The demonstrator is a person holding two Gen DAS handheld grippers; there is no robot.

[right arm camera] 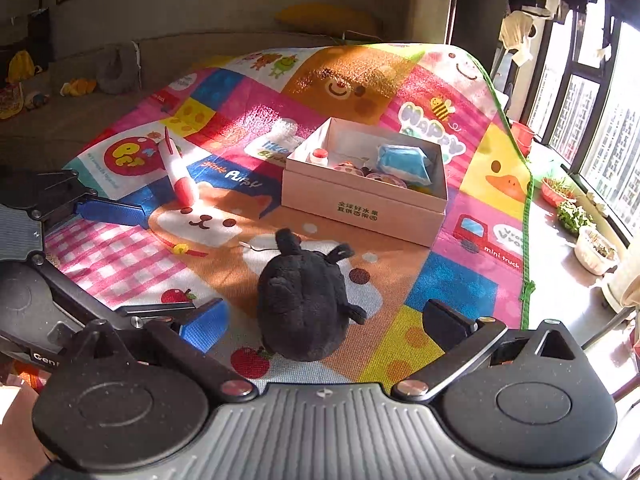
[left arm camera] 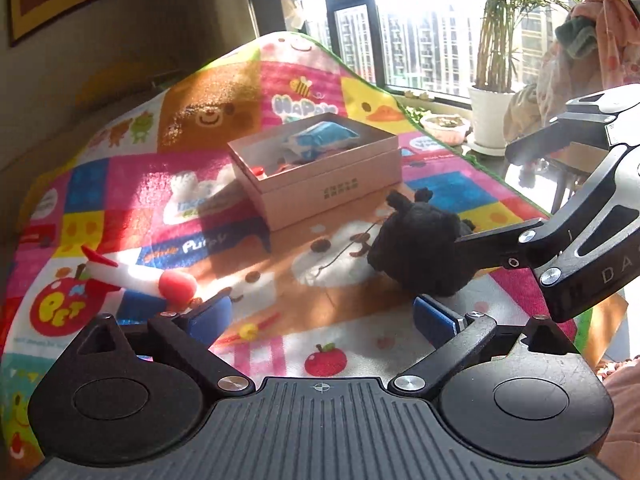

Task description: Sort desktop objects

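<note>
While both tools hang above the mat-covered worktop [right arm camera: 120, 276], neither holds anything. Left gripper [left arm camera: 322, 314]: jaws spread wide, blue pads w/ only bare mat between them. Right gripper [right arm camera: 324, 320]: also spread, the black plush toy [right arm camera: 304, 300] sitting on the mat between its fingers, approx centred; pads look clear of the fur on both sides, so no grip yet. From the left wrist view the right tool's lower finger lies close against the plush; contact can't be confirmed.

Next out, to the left side: a white-and-red toy plane [right arm camera: 178, 170], lying on the mat, well apart from the plush. Beyond both stands the open pink box [right arm camera: 360, 204], already holding a blue-white packet [right arm camera: 404, 162], a small red-capped bottle [right arm camera: 319, 157] and a few round items, too small to identify.

Risks, as judged:
- Plush is soft and rounded; a shallow close may catch fur only and it could slip out en route to the box.
- Box is partly full; a bulky plush may perch on the contents or tip over the rim.
- Both tools work close together near the plush; fingers could clash if both move in at once.
- Mat is loose cloth; a dragging fingertip may bunch it and shift plane or box.
</note>
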